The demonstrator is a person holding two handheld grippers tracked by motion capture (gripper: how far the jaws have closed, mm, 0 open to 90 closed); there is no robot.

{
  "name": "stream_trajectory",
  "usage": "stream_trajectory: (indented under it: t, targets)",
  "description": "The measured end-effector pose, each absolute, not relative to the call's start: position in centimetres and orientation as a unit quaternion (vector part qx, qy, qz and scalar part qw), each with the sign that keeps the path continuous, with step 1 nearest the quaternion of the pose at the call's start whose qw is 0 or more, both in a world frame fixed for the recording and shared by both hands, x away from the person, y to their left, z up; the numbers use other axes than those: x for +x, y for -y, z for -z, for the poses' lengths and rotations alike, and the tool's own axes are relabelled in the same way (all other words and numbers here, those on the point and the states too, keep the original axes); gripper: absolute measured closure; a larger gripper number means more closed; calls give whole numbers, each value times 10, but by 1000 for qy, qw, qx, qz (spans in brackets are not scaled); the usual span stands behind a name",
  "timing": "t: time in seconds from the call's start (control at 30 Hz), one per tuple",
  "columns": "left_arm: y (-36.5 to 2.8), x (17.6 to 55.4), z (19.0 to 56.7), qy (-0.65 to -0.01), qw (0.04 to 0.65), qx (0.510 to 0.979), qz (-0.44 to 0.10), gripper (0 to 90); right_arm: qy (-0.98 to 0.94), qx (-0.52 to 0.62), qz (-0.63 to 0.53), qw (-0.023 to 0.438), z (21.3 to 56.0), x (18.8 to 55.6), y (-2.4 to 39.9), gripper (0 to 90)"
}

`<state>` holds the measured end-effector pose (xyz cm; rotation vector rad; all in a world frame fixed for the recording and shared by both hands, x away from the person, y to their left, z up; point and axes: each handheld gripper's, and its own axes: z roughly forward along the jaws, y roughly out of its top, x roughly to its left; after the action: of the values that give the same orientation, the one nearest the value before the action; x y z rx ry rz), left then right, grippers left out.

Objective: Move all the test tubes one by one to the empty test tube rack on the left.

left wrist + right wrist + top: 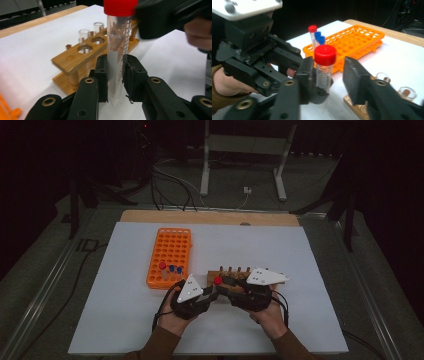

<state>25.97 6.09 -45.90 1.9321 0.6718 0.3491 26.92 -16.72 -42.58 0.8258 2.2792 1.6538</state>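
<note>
Orange rack (170, 255) stands left of centre on the worktop (120, 320), three capped tubes at its near edge. Left gripper (116, 75) is clamped on the red-capped tube (117, 50), upright, near the front edge. Right gripper (328, 75): jaws apart around the cap, not pressing. Wooden rack (235, 272) sits just behind.

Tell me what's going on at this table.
A person works with a hand-held gripper in each hand. The left hand-held gripper is clamped on a red-capped tube, holding it upright just in front of the wooden rack. The right hand-held gripper has its jaws either side of the tube's cap, parted and not pressing. An orange rack behind holds three more capped tubes.
</note>
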Motion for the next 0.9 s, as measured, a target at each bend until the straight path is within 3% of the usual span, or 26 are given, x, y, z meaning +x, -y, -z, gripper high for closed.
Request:
stream_trajectory:
  t: [0.53,0.9]
  targets:
    - [-103,267,448,-317,522,773,-171,751,-756,325,-549,148,426,283,189,197]
    - [-131,270,439,-338,530,753,-195,751,-750,344,-544,155,428,289,198,95]
